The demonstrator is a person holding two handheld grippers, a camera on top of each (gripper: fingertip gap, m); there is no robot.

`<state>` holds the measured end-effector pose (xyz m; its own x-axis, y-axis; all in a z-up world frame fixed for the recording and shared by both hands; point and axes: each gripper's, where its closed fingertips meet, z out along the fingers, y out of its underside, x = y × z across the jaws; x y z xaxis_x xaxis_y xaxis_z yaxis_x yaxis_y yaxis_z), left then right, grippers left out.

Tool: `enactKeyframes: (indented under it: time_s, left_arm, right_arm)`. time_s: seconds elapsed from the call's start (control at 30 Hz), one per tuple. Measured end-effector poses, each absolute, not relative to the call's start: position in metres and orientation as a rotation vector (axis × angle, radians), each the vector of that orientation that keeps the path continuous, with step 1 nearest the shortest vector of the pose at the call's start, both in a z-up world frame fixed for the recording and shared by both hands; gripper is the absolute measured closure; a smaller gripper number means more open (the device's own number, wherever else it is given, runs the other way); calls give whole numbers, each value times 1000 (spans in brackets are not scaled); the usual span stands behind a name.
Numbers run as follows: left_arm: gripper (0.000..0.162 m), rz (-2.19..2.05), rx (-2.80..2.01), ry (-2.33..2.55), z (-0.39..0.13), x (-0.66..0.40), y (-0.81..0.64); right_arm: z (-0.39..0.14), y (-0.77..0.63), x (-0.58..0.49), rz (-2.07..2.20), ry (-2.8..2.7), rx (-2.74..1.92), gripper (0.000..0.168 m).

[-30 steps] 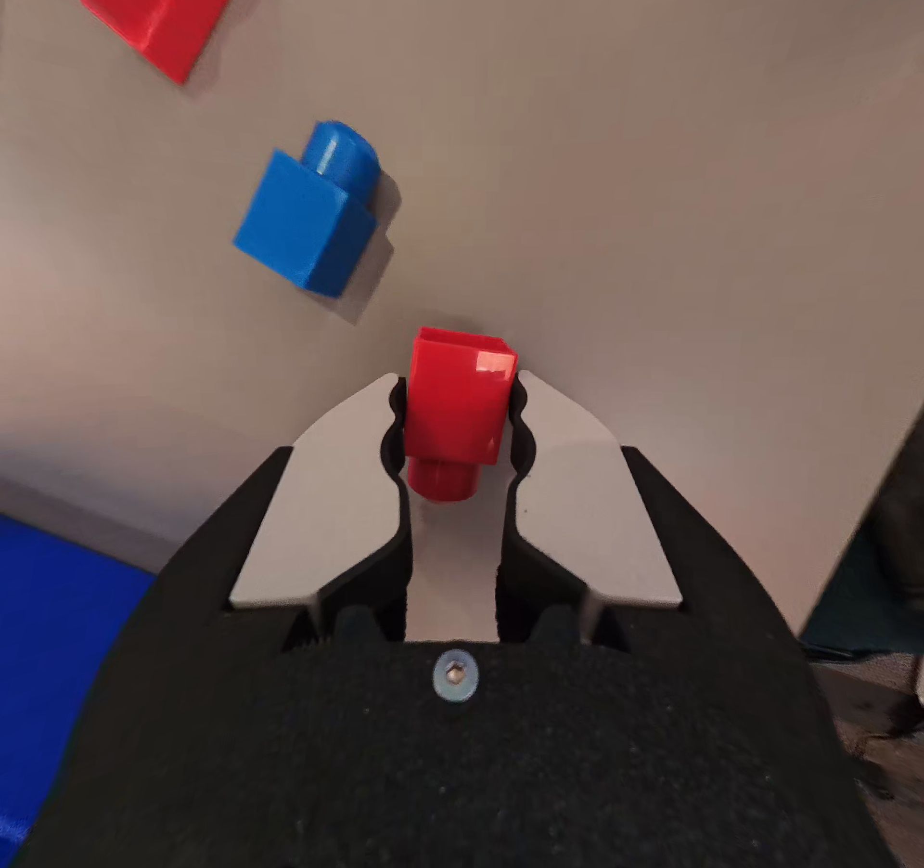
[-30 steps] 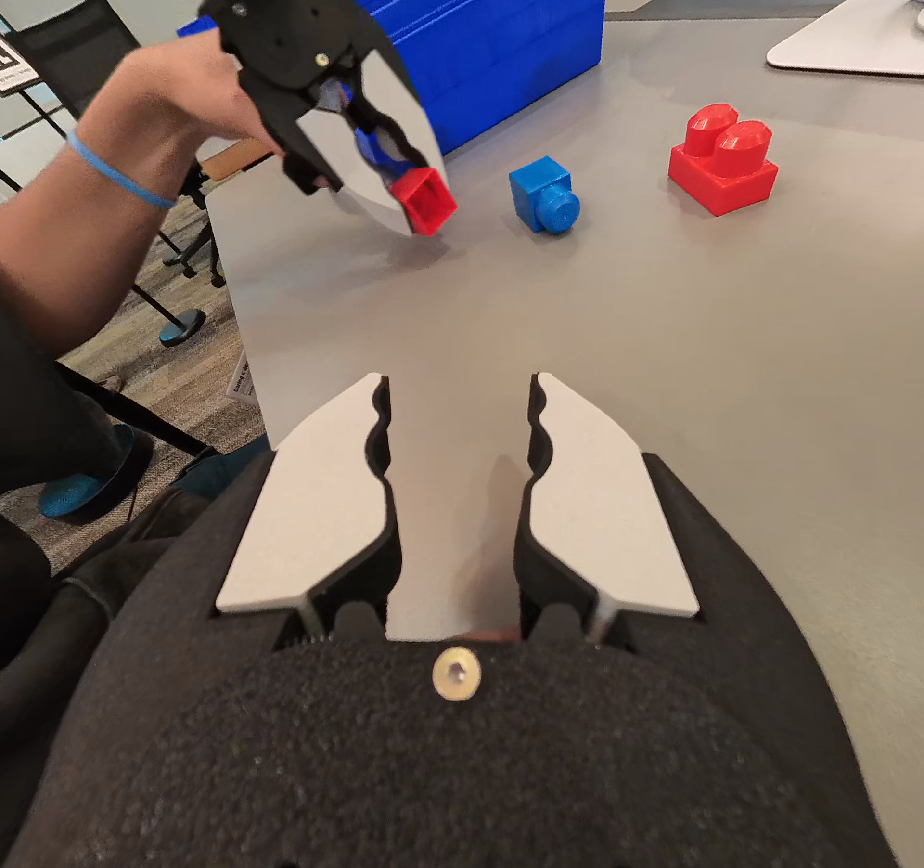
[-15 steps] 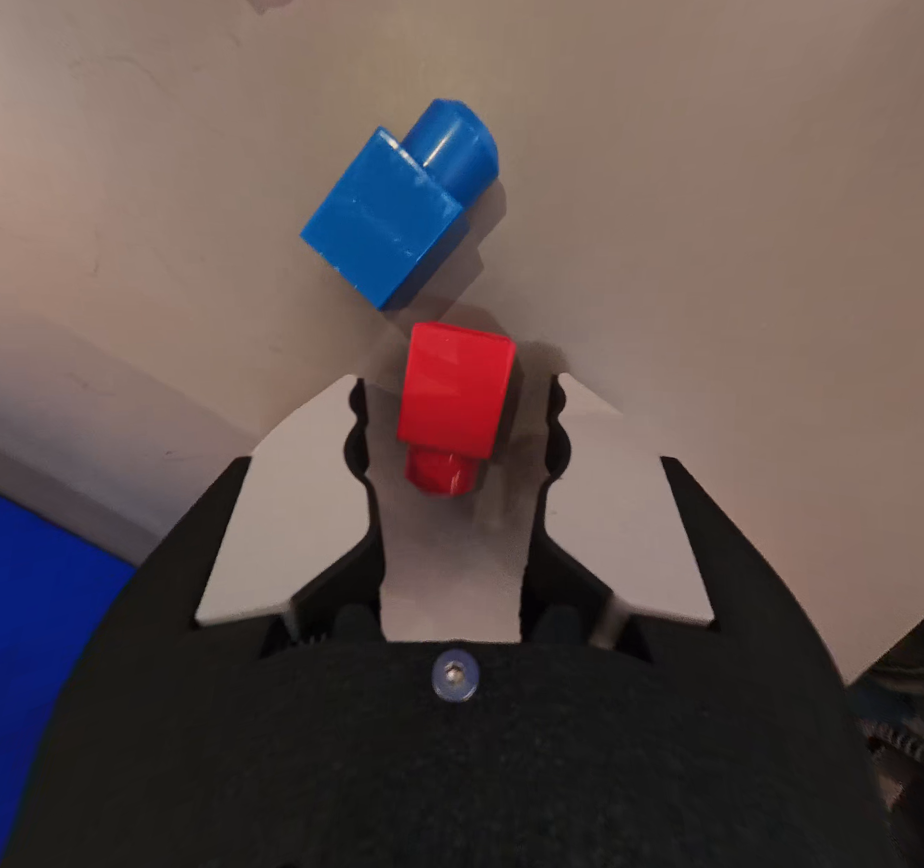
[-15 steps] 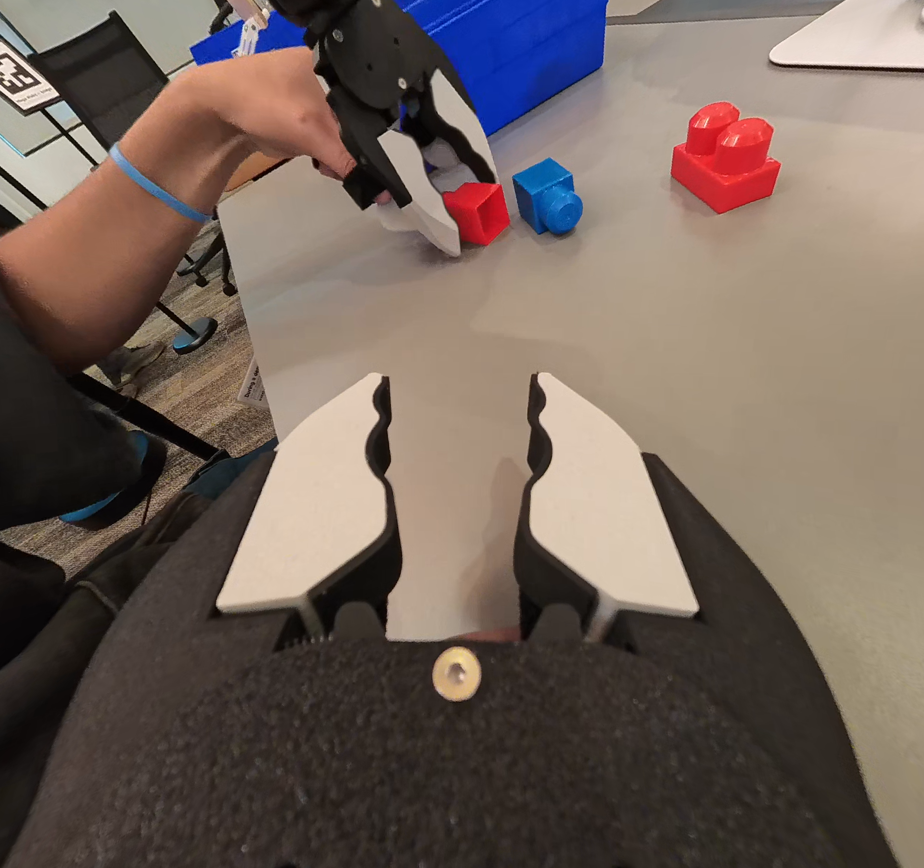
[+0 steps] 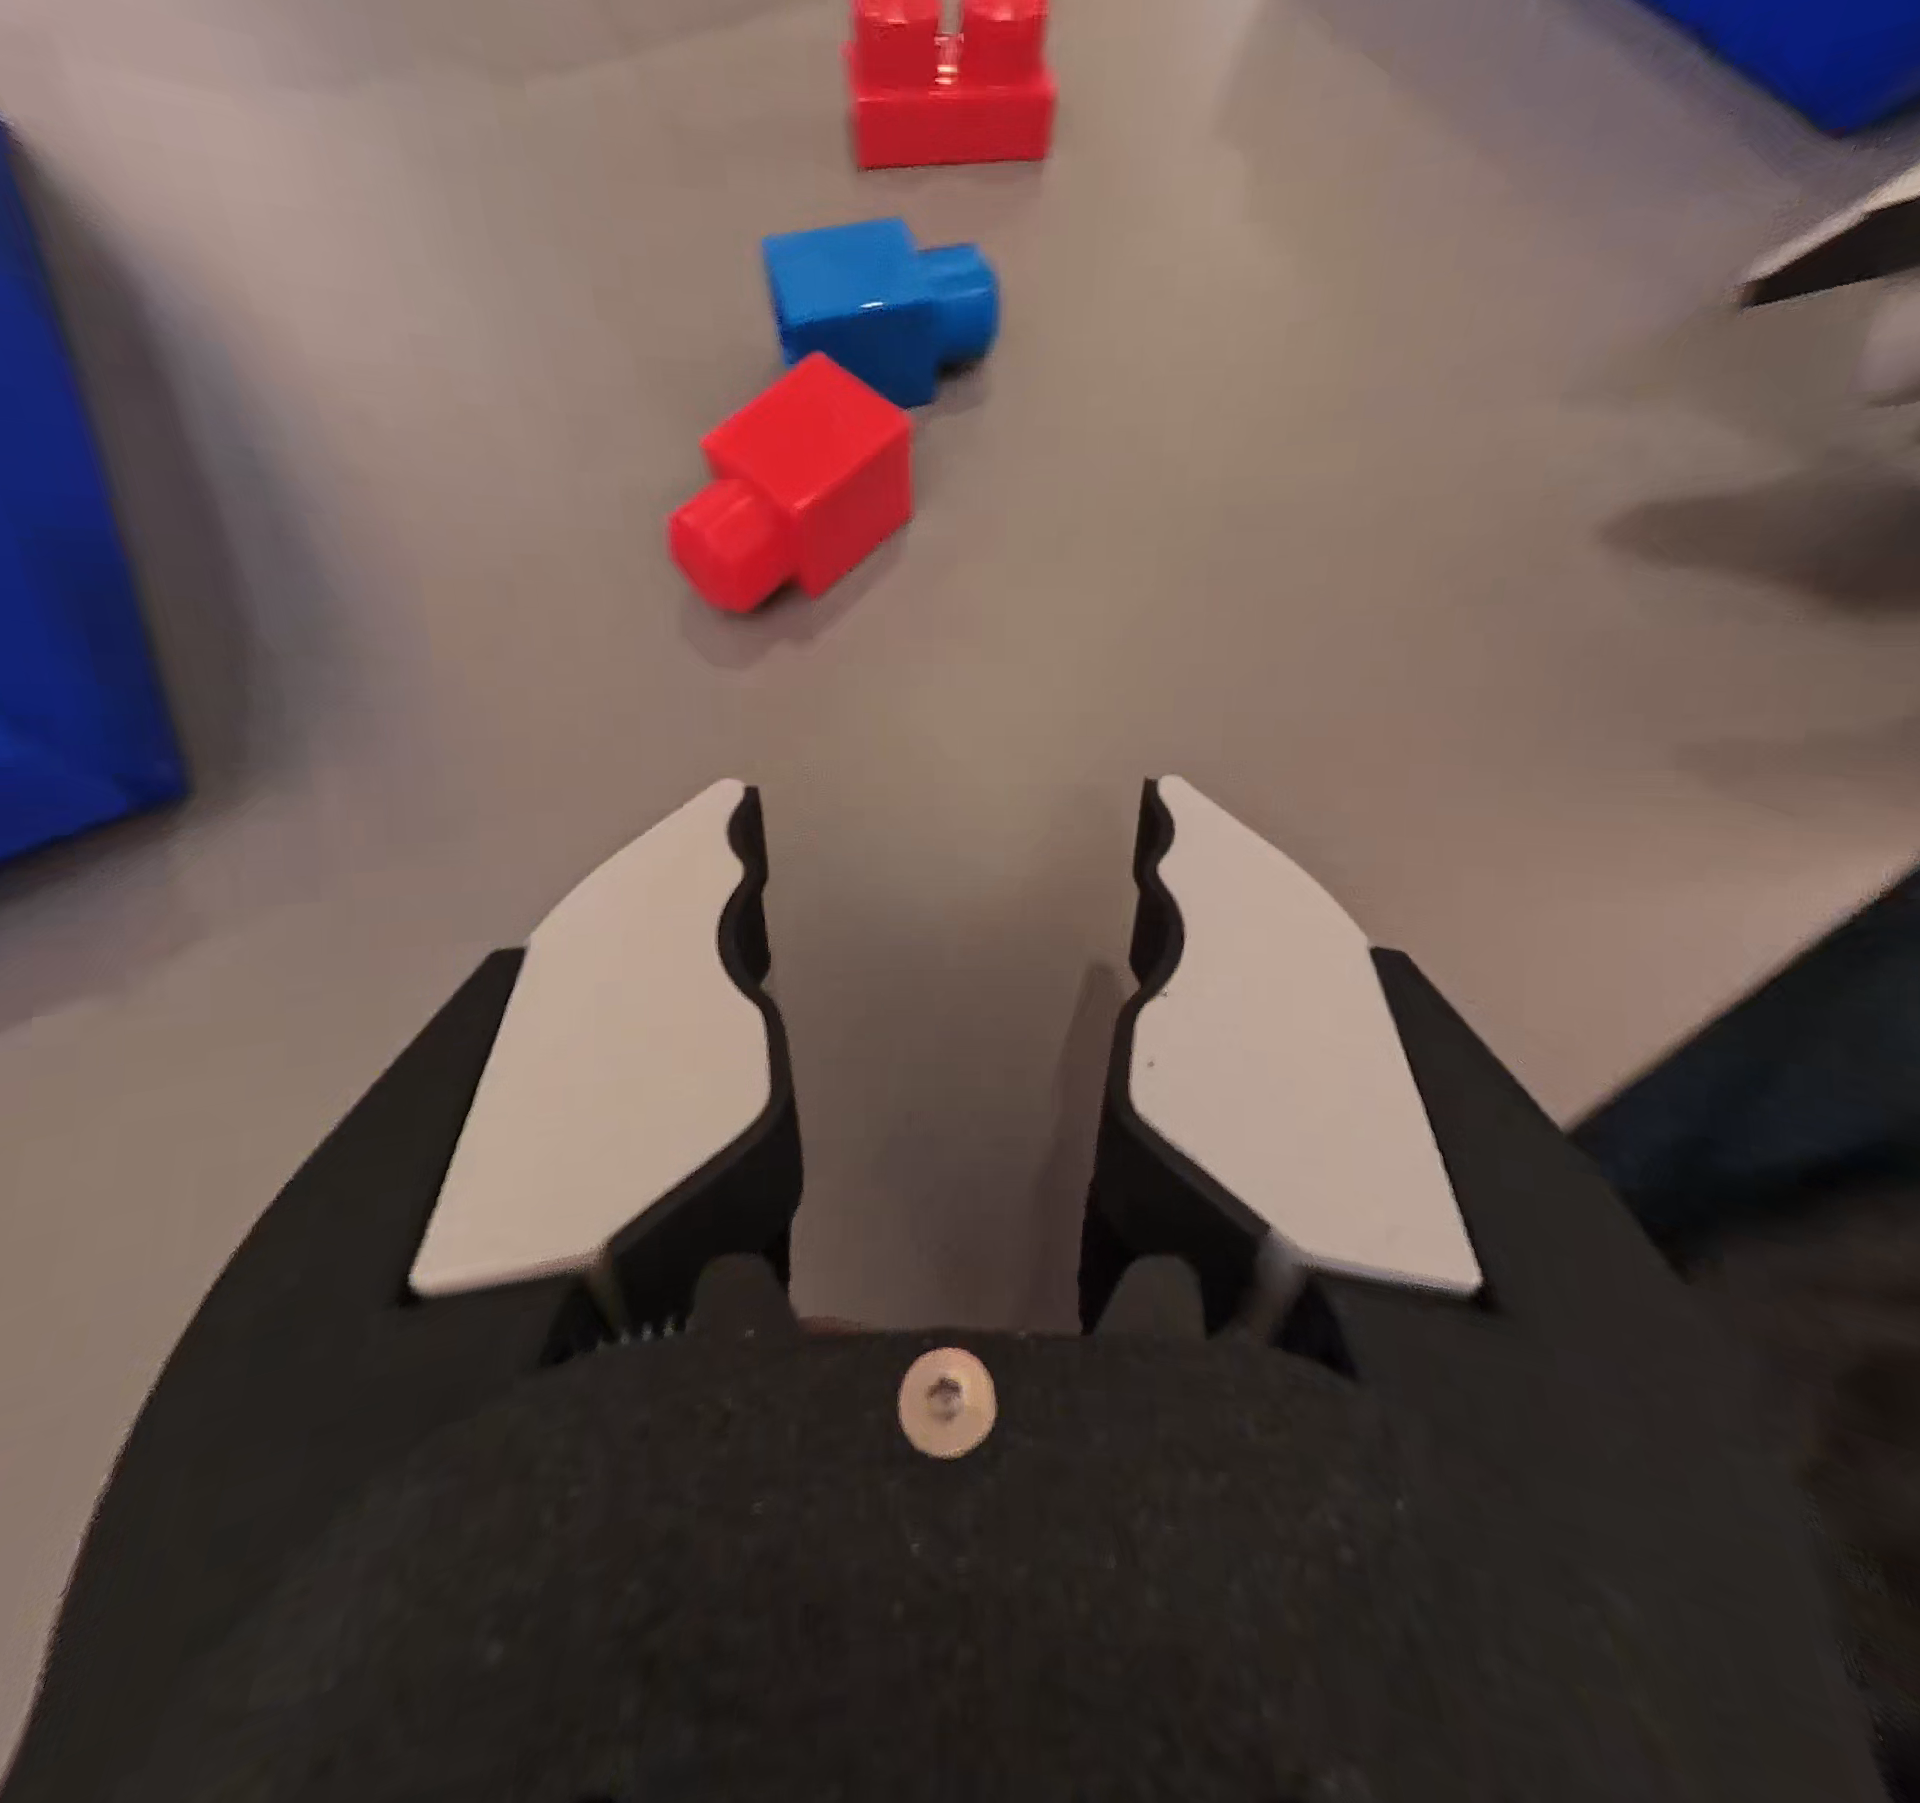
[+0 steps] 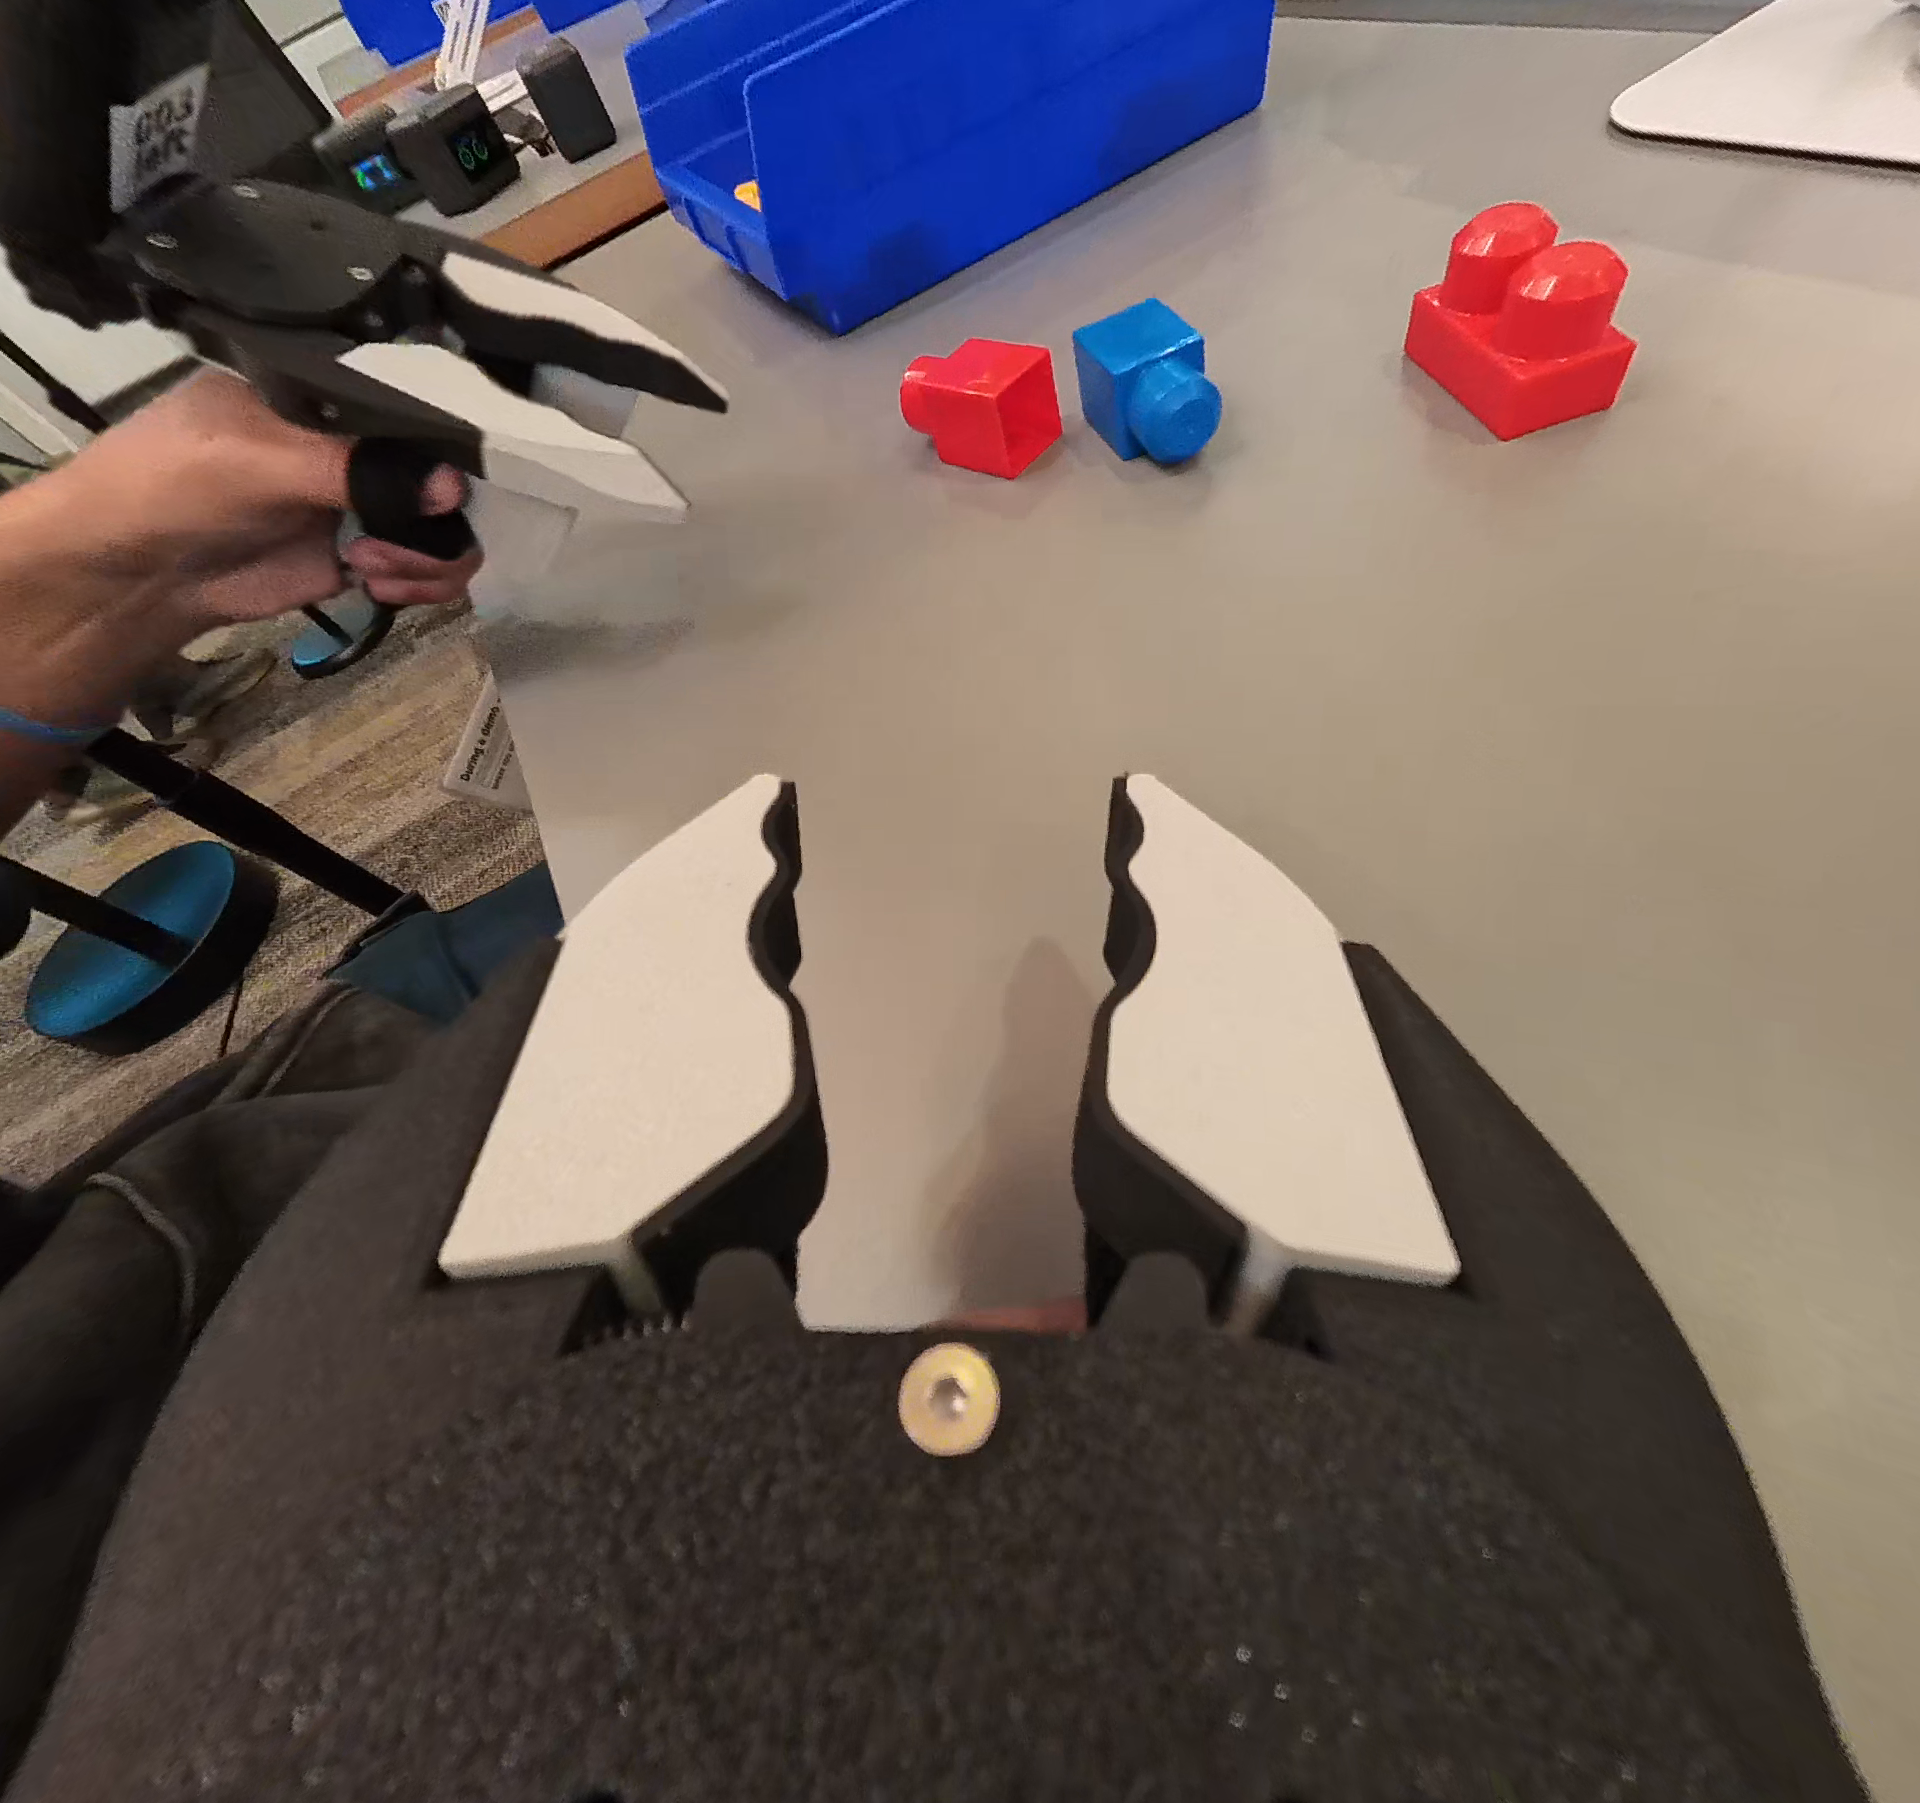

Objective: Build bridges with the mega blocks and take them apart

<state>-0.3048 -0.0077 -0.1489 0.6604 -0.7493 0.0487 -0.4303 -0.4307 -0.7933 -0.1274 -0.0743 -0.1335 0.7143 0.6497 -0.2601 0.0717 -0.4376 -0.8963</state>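
Observation:
A small red one-stud block [image 5: 800, 480] lies on its side on the grey table, also in the right wrist view [image 6: 982, 406]. A small blue one-stud block [image 5: 878, 307] lies on its side just beyond it, touching or nearly so [image 6: 1146, 380]. A red two-stud block [image 5: 949, 70] stands upright farther off [image 6: 1517, 330]. My left gripper [image 5: 948, 792] is open and empty, pulled back from the red block; it also shows in the right wrist view [image 6: 686, 449]. My right gripper [image 6: 948, 785] is open and empty, low over the table's near part.
Blue plastic bins [image 6: 966, 80] stand at the table's back left, with one at the left edge of the left wrist view [image 5: 62, 527]. A white flat base [image 6: 1787, 80] lies at the back right. The table edge, floor and chair legs [image 6: 208, 839] are to the left.
My left gripper set the small red block down next to the blue one, opened, and drew back toward the table's left edge. My right gripper has not moved.

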Motion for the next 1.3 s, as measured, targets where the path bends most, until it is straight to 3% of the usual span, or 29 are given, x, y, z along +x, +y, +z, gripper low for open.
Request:
enactKeyframes:
  time_s: [0.23, 0.4, 0.57, 0.67, 0.73, 0.87, 0.9, 0.97, 1.1, 1.3]
  left_arm:
    - [82, -590, -2200, 870, -172, -299, 51]
    - [98, -583, -2155, 987, -160, -298, 73]
    - [84, -335, -2064, 1424, -147, -308, 72]
    - [90, -81, -2085, 1645, -159, -316, 82]
    - [98, -176, -2081, 1712, -164, -303, 79]
    - [97, -183, -2121, 1791, -181, -300, 83]
    - [102, -211, -2120, 1789, -183, -296, 82]
    - [133, -275, -2119, 1793, -186, -289, 80]
    - [133, -112, -2118, 1882, -182, -303, 78]
    - [133, 351, -1990, 2137, -128, -318, 83]
  right_arm:
    - [-135, -74, -128, 706, -571, -1944, 112]
    - [-133, -76, -126, 717, -553, -1927, 113]
    - [-133, -75, -126, 747, -543, -1929, 113]
    - [-135, -76, -127, 756, -552, -1943, 114]
    - [-136, -75, -128, 765, -554, -1951, 114]
    - [-134, -75, -126, 779, -539, -1941, 114]
    - [-134, -75, -126, 785, -536, -1940, 114]
    - [-134, -75, -126, 795, -531, -1942, 114]
    - [-133, -75, -125, 810, -520, -1940, 115]
    - [-134, -75, -125, 833, -514, -1947, 116]
